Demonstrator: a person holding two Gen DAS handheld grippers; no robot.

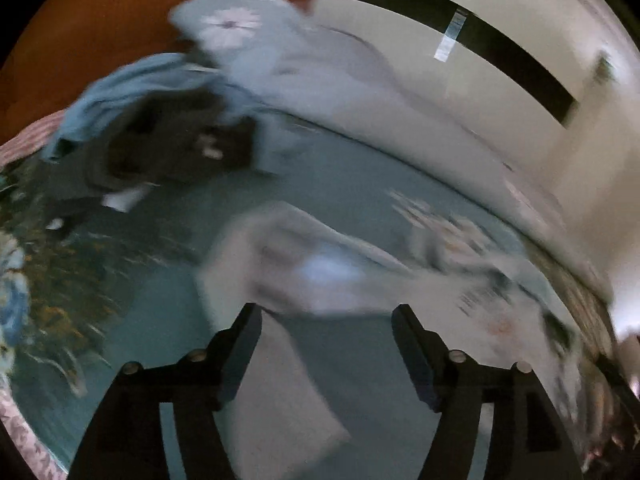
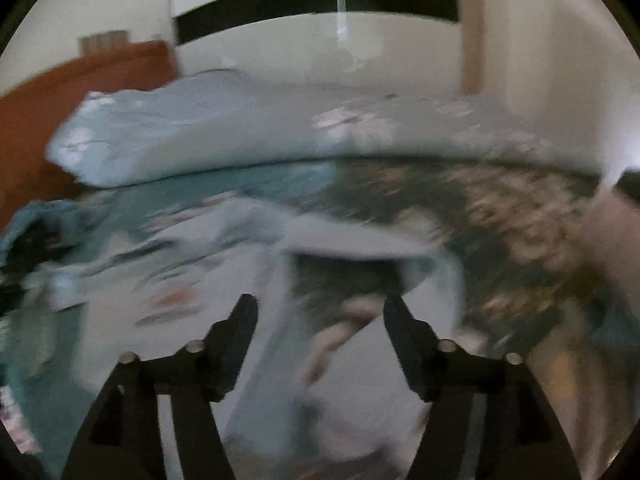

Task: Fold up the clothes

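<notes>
Pale grey-white cloth garment (image 1: 320, 268) lies on the teal floral bedspread (image 1: 160, 312), its long axis running from the near side away toward the folded light-blue quilt (image 2: 180, 140); heavy motion blur hides its type and edges. Left claw (image 1: 326, 320) and right claw (image 2: 320, 310) both stand released, nothing gripped, garment below them. Heap of blue and dark clothes (image 1: 160, 128) sits near the wooden headboard (image 1: 100, 20).

The left claw (image 1: 326, 314) stands with its two black fingers spread wide apart and angled downward, nothing clamped between the pads. The right claw (image 2: 318, 306) matches it, fingers parted and tilted down, its pads pressing on nothing.
</notes>
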